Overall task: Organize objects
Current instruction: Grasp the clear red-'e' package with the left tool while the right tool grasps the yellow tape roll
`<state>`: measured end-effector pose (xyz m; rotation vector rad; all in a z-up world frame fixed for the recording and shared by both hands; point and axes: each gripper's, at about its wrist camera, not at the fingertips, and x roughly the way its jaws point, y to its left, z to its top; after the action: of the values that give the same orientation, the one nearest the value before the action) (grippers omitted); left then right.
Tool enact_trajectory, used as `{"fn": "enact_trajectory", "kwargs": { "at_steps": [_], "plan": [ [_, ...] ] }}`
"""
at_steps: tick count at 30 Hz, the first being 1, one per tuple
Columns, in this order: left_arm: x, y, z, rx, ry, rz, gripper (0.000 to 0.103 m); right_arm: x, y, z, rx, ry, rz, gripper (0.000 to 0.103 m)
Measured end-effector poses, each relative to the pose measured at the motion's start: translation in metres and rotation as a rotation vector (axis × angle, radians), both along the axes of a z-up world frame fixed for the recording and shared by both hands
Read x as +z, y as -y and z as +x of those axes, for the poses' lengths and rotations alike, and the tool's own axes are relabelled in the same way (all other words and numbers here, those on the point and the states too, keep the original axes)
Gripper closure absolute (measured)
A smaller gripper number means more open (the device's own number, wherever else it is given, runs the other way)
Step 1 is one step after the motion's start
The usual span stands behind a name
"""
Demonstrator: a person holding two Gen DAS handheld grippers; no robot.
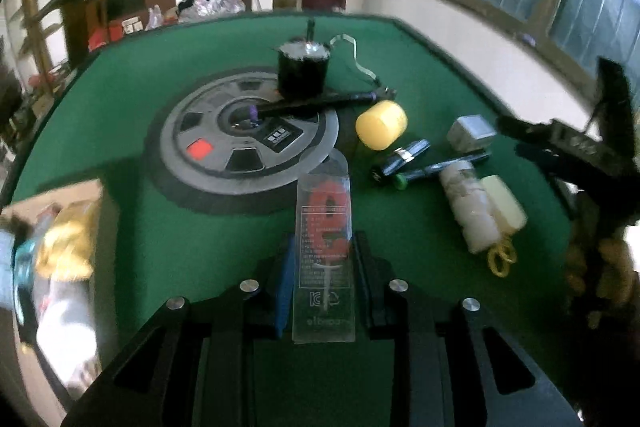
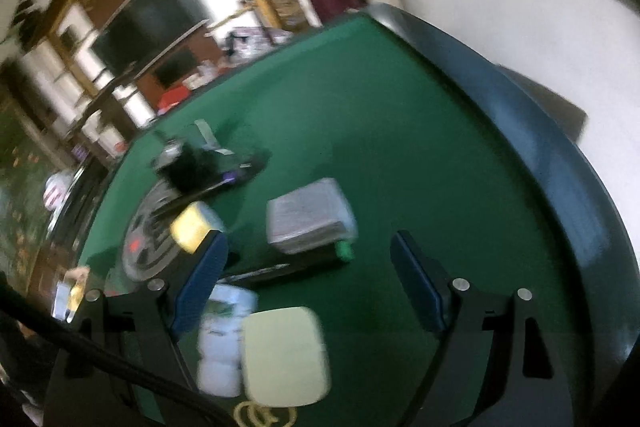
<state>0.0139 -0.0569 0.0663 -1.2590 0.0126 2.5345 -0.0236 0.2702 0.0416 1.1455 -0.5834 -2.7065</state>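
Left gripper (image 1: pixel 323 269) pinches a clear packet (image 1: pixel 325 247) at 6 o'clock; right gripper (image 2: pixel 308 283) spread, empty. Yellow cap (image 1: pixel 381 125), pens (image 1: pixel 404 159), white roll (image 1: pixel 472 211) at 3 o'clock remain unsorted on the green table (image 1: pixel 160 99)

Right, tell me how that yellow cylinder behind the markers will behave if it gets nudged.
The yellow cylinder lies on its side on the green felt table, so it would probably roll rather than slide. It looks like smooth, hollow plastic, so likely light and a bit slippery to pinch. The markers beside it might stop it rolling that way.
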Motion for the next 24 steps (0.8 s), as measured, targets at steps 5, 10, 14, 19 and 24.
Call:
{"fn": "enact_trajectory", "kwargs": {
  "at_steps": [5, 10, 14, 19, 24],
  "plan": [
    [0.021, 0.013, 0.033, 0.031, -0.056, 0.058, 0.080, 0.025, 0.040, -0.007, 0.154, 0.004, 0.030, 0.020],
    [0.032, 0.051, 0.054, 0.084, -0.101, 0.093, 0.080, 0.037, 0.104, -0.034, 0.276, 0.026, 0.275, 0.020],
    [0.035, 0.093, 0.069, 0.158, -0.127, 0.108, 0.080, 0.019, 0.136, -0.061, 0.298, 0.096, 0.415, 0.020],
    [0.028, 0.147, 0.086, 0.250, -0.122, 0.119, 0.080, 0.000, 0.145, -0.082, 0.289, 0.140, 0.480, 0.038],
    [0.013, 0.187, 0.095, 0.345, -0.111, 0.135, 0.080, -0.013, 0.148, -0.087, 0.284, 0.175, 0.452, 0.074]
  ]
}}
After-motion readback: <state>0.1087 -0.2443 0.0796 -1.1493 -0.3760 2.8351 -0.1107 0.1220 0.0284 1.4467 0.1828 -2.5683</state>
